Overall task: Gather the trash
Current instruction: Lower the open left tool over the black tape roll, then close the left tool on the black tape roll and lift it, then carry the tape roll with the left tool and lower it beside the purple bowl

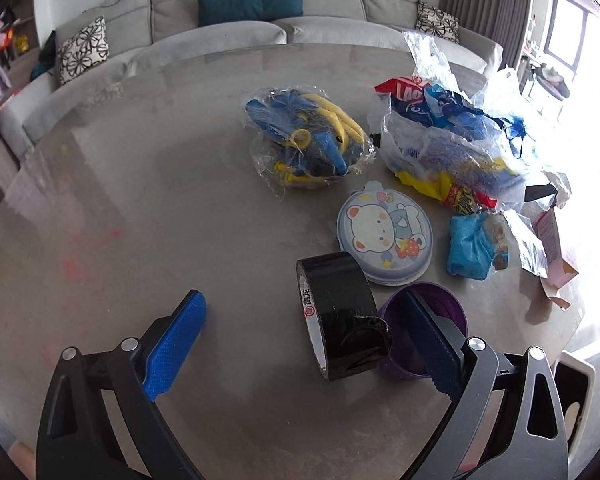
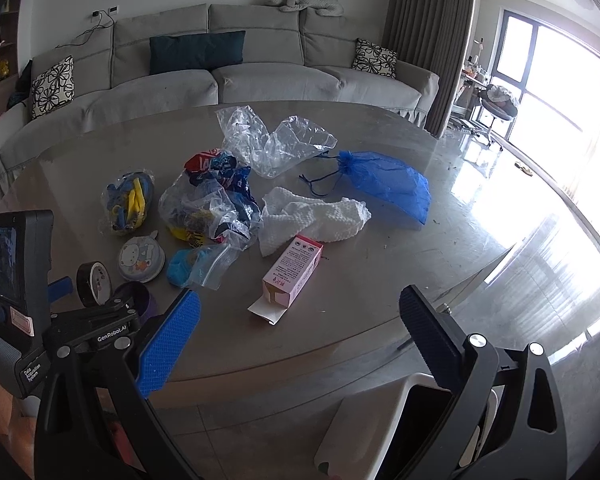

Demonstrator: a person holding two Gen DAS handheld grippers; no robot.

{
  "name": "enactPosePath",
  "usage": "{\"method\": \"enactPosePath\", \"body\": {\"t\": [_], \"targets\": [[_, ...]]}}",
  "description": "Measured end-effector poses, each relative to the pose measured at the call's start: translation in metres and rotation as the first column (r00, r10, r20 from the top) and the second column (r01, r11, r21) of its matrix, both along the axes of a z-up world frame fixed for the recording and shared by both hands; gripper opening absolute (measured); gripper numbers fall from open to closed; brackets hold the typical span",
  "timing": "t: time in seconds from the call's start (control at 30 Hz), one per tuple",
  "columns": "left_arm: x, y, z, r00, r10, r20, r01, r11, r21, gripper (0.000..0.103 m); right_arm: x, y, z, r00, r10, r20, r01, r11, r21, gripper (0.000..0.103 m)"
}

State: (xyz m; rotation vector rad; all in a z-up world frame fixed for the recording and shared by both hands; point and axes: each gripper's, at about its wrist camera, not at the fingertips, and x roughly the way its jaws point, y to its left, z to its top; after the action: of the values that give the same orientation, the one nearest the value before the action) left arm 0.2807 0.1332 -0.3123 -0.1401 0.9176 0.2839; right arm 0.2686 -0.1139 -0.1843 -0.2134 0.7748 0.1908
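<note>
Trash lay clustered on the round table (image 2: 380,312), from centre toward nine o'clock in the right wrist view.

- Pink carton (image 2: 293,276): nearest the right gripper (image 2: 300,340), at twelve o'clock from it, one end flap open. Judged light, stiff but crushable; best pinched across its narrow sides at mid-length.
- White tissue (image 2: 312,218): just behind the carton; soft, weightless, any fold would do.
- Clear bag (image 2: 274,144) and blue mesh pouch (image 2: 384,184): limp; the film probably slippery, so take a bunched fold.
- Wrapper-filled bag (image 1: 452,140): loose contents, likely to spill unless gripped at the mouth.
- Tape roll (image 1: 340,312) and bear tin (image 1: 384,236): rigid, probably not trash.

Right gripper: jaws wide, holding nothing. Left gripper (image 1: 304,344): jaws wide, empty, low over the table with the tape roll between its fingers.
</note>
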Motion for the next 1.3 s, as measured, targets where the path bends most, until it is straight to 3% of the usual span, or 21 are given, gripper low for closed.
{"method": "enactPosePath", "body": {"t": [0.13, 0.23, 0.27, 0.3, 0.47, 1.3], "targets": [[0.0, 0.001, 0.003, 1.0, -0.013, 0.011, 0.013, 1.0, 0.001, 0.082, 0.0, 0.005, -0.001, 1.0, 0.009, -0.005, -0.009, 1.0, 0.004, 0.099], [-0.002, 0.004, 0.006, 1.0, -0.007, 0.024, 0.007, 1.0, -0.005, 0.055, 0.0, 0.008, -0.001, 1.0, 0.015, -0.003, -0.015, 1.0, 0.0, 0.099], [-0.002, 0.006, 0.008, 0.999, -0.014, 0.033, 0.015, 1.0, -0.027, 0.035, 0.0, 0.009, -0.001, 1.0, 0.016, -0.003, -0.016, 1.0, -0.002, 0.099], [-0.002, 0.009, 0.009, 0.999, -0.01, 0.038, 0.012, 0.999, -0.051, 0.026, 0.0, 0.01, -0.001, 1.0, 0.017, -0.002, -0.017, 1.0, -0.005, 0.099], [-0.004, 0.016, 0.013, 0.999, -0.016, 0.037, 0.019, 0.995, -0.093, 0.024, -0.003, 0.013, 0.001, 1.0, 0.019, -0.002, -0.019, 1.0, -0.005, 0.099], [-0.066, 0.046, 0.076, 0.987, -0.042, 0.153, 0.048, 0.998, -0.034, 0.022, -0.018, 0.048, 0.002, 0.996, 0.091, 0.001, -0.091, 0.993, 0.071, 0.099]]}}
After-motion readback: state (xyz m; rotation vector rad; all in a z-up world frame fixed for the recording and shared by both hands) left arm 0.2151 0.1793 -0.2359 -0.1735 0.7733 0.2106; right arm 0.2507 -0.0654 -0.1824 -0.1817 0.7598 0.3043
